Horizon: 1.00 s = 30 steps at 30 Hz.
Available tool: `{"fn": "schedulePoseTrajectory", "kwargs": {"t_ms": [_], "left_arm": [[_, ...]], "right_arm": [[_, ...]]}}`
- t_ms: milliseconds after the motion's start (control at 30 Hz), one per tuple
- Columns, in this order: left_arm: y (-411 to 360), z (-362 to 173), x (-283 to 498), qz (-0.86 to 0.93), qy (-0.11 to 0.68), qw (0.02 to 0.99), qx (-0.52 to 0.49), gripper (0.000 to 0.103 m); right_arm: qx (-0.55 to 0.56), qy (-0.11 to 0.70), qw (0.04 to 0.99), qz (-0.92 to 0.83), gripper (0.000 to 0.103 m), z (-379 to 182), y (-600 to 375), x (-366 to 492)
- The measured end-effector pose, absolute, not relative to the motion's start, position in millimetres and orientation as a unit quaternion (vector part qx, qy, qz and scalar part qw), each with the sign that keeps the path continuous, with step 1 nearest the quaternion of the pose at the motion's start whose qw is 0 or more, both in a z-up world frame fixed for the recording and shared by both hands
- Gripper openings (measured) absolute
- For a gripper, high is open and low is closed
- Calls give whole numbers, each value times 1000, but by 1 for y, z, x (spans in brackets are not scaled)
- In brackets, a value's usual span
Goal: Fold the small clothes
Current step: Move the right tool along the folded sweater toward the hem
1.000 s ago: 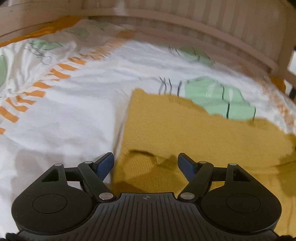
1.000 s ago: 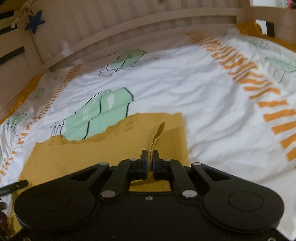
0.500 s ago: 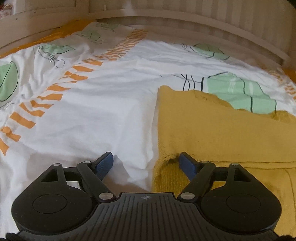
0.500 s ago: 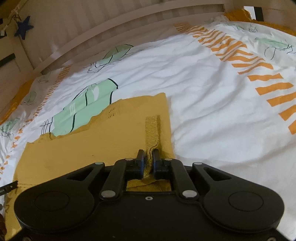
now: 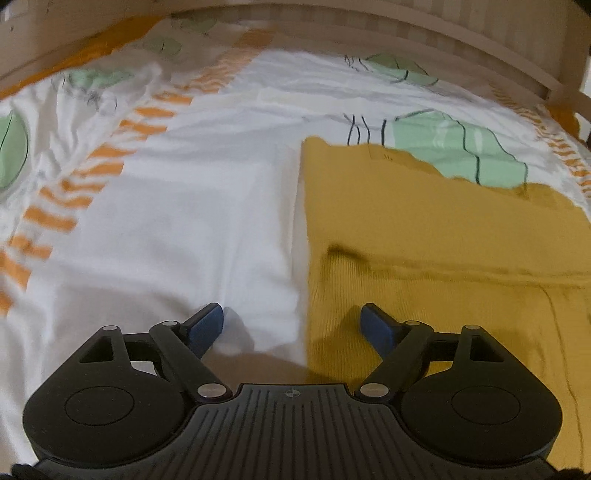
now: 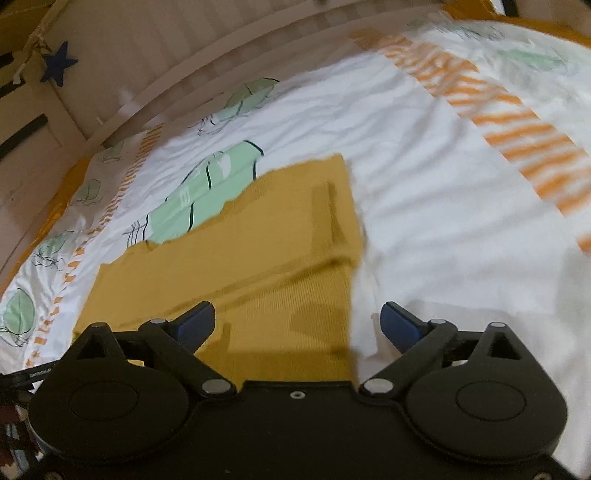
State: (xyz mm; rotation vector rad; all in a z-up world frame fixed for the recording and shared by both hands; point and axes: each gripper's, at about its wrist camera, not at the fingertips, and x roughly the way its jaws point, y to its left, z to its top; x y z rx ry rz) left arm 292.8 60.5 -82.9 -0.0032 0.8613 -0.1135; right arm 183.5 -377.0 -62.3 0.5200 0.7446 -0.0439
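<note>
A mustard-yellow knitted garment lies flat on the white printed bedsheet, with one layer folded over another. My left gripper hovers open over the garment's left edge: its right finger is above the yellow knit, its left finger above the sheet. In the right wrist view the same garment spreads to the left. My right gripper straddles the garment's right edge; its jaws are opening wide and its pads press on nothing.
The sheet carries orange dashes and green patches. A pale wooden slatted rail curves round the far side of the bed. A dark blue star hangs on the rail at upper left.
My right gripper let go of the yellow garment's edge and its jaws swung wide apart. The released fabric now lies flat. The left gripper shifted slightly over the garment's left edge.
</note>
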Motion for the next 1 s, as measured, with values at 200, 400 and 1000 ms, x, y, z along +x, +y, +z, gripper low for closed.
{"fn": "schedulePoseTrajectory", "kwargs": {"t_ms": [200, 400, 1000], "left_arm": [[69, -79, 245, -73, 433, 898, 21, 81], [78, -74, 200, -88, 447, 890, 27, 81], [90, -69, 120, -149, 510, 846, 34, 81]], "right_arm": [[276, 374, 885, -23, 100, -57, -372, 137], [299, 368, 880, -11, 102, -48, -360, 93], [303, 433, 849, 11, 102, -40, -349, 31]]}}
